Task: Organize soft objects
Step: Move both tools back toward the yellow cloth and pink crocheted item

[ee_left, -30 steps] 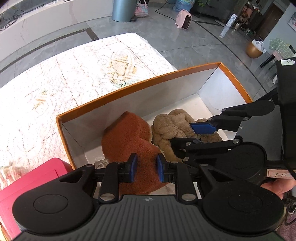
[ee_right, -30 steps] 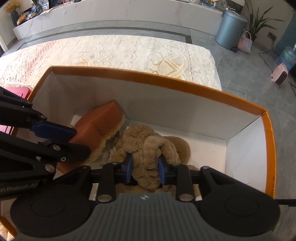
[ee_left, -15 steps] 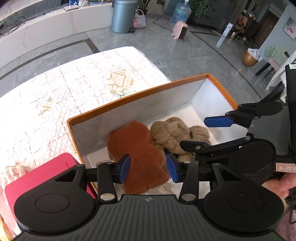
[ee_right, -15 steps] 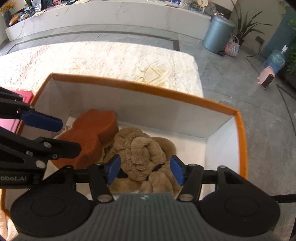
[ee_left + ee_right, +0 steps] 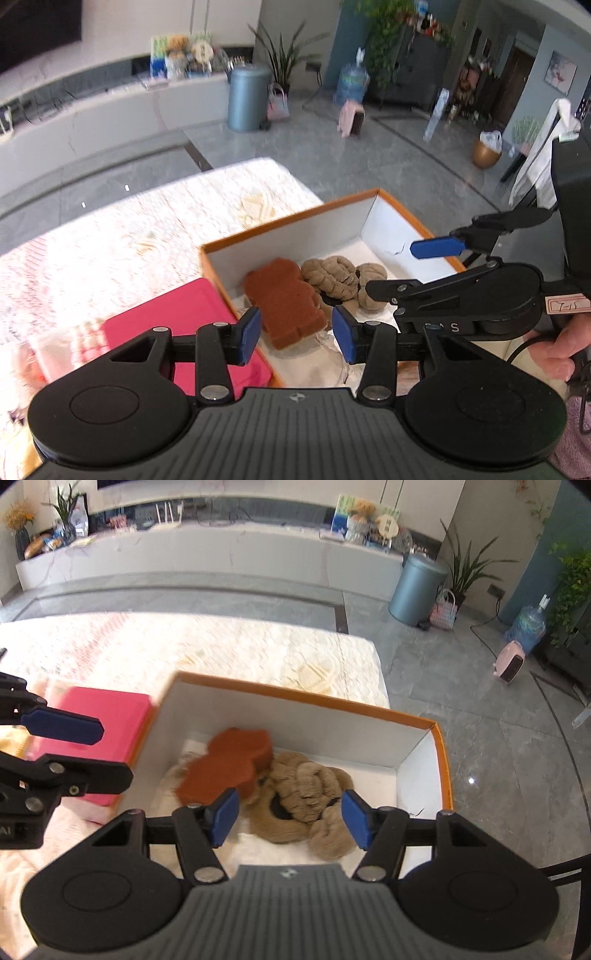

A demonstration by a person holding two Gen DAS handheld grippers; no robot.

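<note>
Now both tools hang above the orange-rimmed box [image 5: 314,698], jaws apart, nothing between: left gripper [image 5: 295,334], right gripper [image 5: 290,821]. Inside, rust-brown sponge [image 5: 225,764] left, touching tan plush toy [image 5: 306,794]. Only the left view shows a hand [image 5: 565,343] gripping the right tool.

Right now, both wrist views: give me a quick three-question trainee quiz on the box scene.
1. True or false: the orange sponge lies inside the box.
2. What sits beside the sponge? A) tan plush toy B) glass bottle C) metal spoon
3. Fill in: the left gripper and right gripper both hold ____.

Key: 1 true; 2 A; 3 nothing, both open after just opening.
</note>
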